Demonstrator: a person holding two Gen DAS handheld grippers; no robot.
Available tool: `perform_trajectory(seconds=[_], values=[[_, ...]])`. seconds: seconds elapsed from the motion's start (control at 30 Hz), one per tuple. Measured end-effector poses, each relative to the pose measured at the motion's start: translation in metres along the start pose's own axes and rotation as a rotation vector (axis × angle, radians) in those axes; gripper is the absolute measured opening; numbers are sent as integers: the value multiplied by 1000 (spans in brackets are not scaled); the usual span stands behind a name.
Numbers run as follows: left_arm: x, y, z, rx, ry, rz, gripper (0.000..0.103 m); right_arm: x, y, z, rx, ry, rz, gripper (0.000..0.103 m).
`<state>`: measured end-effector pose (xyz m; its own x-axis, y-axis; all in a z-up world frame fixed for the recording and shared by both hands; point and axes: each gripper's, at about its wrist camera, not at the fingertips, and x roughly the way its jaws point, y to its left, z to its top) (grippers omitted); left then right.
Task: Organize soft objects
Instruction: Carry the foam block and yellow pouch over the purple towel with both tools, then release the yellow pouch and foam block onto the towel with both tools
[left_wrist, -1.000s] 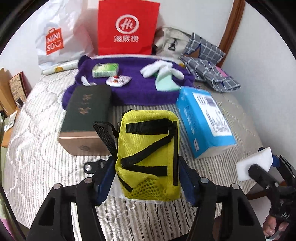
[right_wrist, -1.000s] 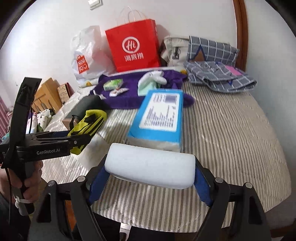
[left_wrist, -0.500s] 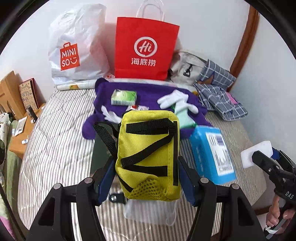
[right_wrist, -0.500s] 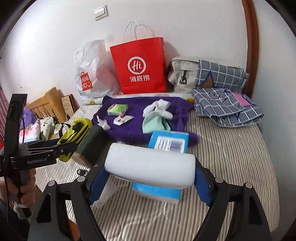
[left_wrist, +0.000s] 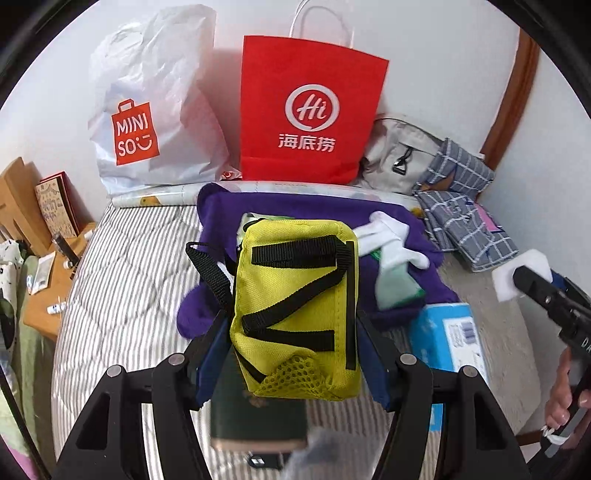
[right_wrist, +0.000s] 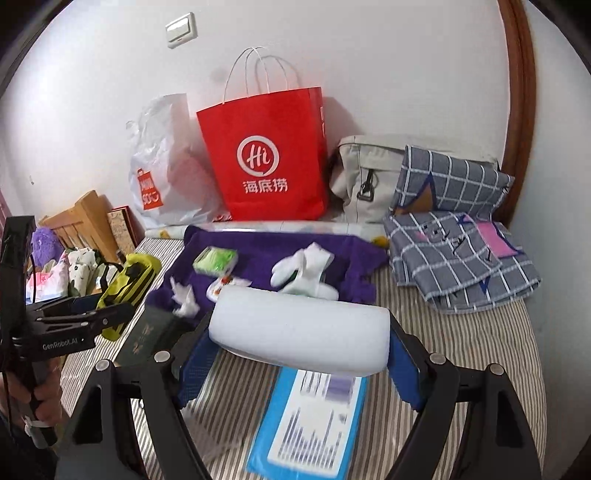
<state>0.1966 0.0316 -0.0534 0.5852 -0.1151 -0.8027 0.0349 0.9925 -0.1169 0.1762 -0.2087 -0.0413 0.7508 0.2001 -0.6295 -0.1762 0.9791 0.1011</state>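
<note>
My left gripper (left_wrist: 295, 332) clamped the yellow pouch (left_wrist: 295, 310) by its limp sides above the bed (left_wrist: 122, 295); my right gripper (right_wrist: 299, 339) squeezed the light, compressible white sponge (right_wrist: 299, 332) endwise.

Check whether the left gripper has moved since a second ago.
Yes. The left gripper, shut on the yellow pouch, rose and tilted up: the red Haidilao bag sits lower in view.
</note>
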Motion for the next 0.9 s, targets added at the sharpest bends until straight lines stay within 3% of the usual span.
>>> perform_trajectory(seconds=[0.53,0.9], values=[[81,26,47,-53,99,-35,63,101,-13,46,30,83,15,81],[140,21,52,-59,188,-46,65,174,-3,51,-22,205,22,82]])
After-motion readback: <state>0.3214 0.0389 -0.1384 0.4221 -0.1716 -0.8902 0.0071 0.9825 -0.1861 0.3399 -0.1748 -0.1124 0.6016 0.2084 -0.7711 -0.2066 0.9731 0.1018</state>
